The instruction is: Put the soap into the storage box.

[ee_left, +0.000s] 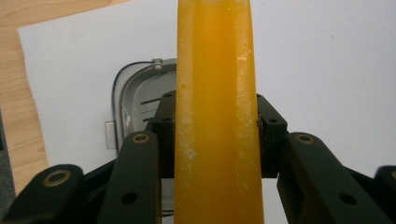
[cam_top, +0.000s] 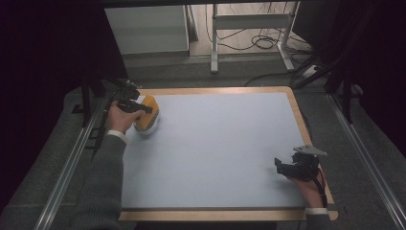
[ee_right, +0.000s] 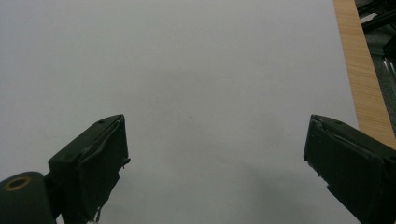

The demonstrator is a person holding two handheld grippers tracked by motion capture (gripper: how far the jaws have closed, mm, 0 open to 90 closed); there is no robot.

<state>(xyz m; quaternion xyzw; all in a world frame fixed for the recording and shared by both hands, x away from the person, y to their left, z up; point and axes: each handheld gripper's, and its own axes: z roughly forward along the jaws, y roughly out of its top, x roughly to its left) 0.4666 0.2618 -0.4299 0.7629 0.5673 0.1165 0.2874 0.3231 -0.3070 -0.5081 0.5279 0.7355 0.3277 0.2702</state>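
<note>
A flat orange slab [cam_top: 150,101] stands on edge at the table's far left, with my left gripper [cam_top: 145,111] shut on it. In the left gripper view the orange slab [ee_left: 215,70] rises between the two black jaws of the left gripper [ee_left: 215,119], whose pads press on both its sides. Right under it lies a pale grey container [ee_left: 135,98] with a small clip on its rim; from above the container [cam_top: 149,129] looks white. My right gripper [cam_top: 283,165] rests near the front right corner, and in its own view the right gripper [ee_right: 215,154] stands open over bare mat.
A pale blue mat [cam_top: 215,143] covers the table, with a wooden border [cam_top: 299,115] around it. Metal rails [cam_top: 67,167] run along both sides. Beyond the far edge stand a desk frame [cam_top: 214,43] and loose cables on the floor.
</note>
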